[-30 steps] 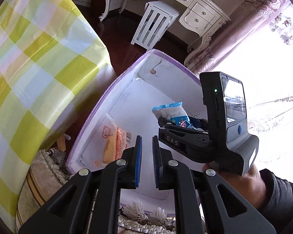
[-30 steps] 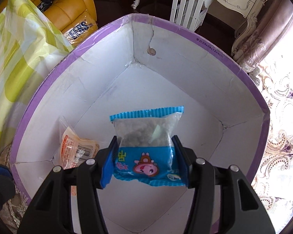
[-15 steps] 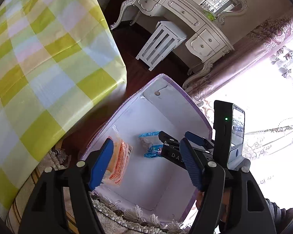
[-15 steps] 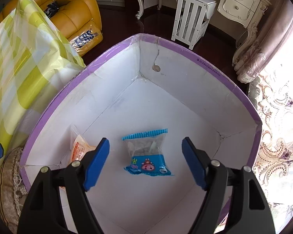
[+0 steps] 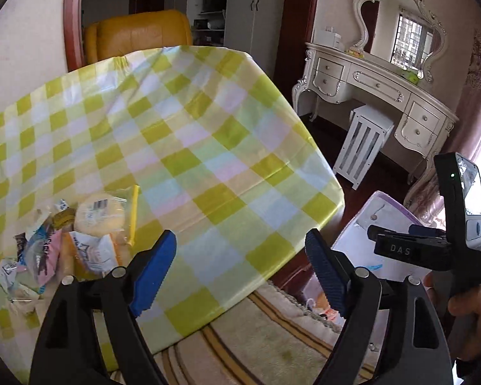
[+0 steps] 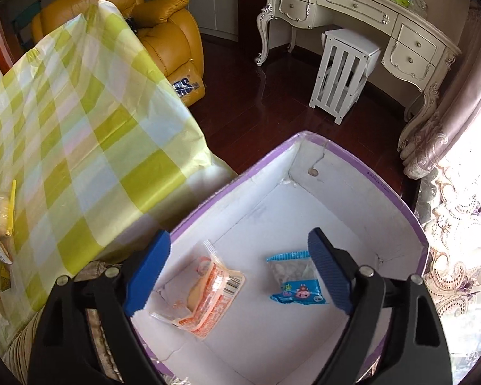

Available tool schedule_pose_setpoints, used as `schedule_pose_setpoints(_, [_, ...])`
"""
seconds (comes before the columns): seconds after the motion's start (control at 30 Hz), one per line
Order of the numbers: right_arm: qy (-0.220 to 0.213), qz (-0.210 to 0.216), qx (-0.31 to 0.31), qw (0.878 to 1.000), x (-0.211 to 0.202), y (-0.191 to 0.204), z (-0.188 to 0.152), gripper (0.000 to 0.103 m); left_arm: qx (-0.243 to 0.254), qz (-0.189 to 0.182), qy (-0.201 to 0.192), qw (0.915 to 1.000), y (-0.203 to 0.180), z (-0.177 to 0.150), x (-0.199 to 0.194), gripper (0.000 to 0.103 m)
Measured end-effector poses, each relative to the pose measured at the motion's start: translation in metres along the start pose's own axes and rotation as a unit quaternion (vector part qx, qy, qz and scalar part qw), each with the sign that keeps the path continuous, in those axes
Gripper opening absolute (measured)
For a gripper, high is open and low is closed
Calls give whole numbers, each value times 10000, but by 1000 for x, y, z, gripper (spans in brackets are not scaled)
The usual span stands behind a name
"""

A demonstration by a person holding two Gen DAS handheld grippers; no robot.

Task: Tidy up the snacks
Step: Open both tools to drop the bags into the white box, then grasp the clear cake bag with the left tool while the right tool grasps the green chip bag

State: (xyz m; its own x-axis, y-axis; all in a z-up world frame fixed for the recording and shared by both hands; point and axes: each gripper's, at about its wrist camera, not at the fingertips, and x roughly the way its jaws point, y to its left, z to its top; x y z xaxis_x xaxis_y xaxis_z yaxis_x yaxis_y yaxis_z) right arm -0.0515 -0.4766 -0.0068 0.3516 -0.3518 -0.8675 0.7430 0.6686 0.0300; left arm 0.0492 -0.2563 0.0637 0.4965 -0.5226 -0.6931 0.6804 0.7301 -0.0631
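Both grippers, left gripper [image 5: 240, 269] and right gripper [image 6: 239, 271], are hanging with jaws wide and empty. The blue snack packet [image 6: 294, 277] is lying in the purple-rimmed box [image 6: 397, 199]; the snack pile [image 5: 64, 240] is waiting at nine o'clock on the surface [image 5: 192, 147].

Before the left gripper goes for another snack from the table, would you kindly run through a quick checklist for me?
1. Left gripper open and empty: ok.
2. Right gripper open, released: ok.
3. Blue packet lying in the box: ok.
4. Orange packet in the box, apart from the blue one: ok.
5. Snack pile on the table, left of the left gripper: ok.
6. Which snack in the pile sits loose on top: cannot tell.
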Motion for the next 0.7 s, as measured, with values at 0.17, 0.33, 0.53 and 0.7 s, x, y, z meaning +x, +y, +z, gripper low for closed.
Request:
schedule_pose_setpoints(0.17, [-243, 566, -298, 9977, -23, 39, 3, 89, -468, 523, 68, 9975, 59, -14, -19, 80])
schedule_pose_setpoints(0.33, [-297, 972, -782, 9917, -35, 85, -2, 89, -1198, 885, 254, 9885, 115, -42, -33, 79])
schedule_pose_setpoints(0.53, [-268, 1131, -1422, 9830, -39, 135, -16, 89, -1723, 1236, 782, 9741, 167, -68, -31, 79])
schedule_pose_setpoints(0.7, [-419, 1272, -1846, 9736, -51, 168, -23, 89, -1949, 1352, 1203, 9640, 191, -79, -19, 78])
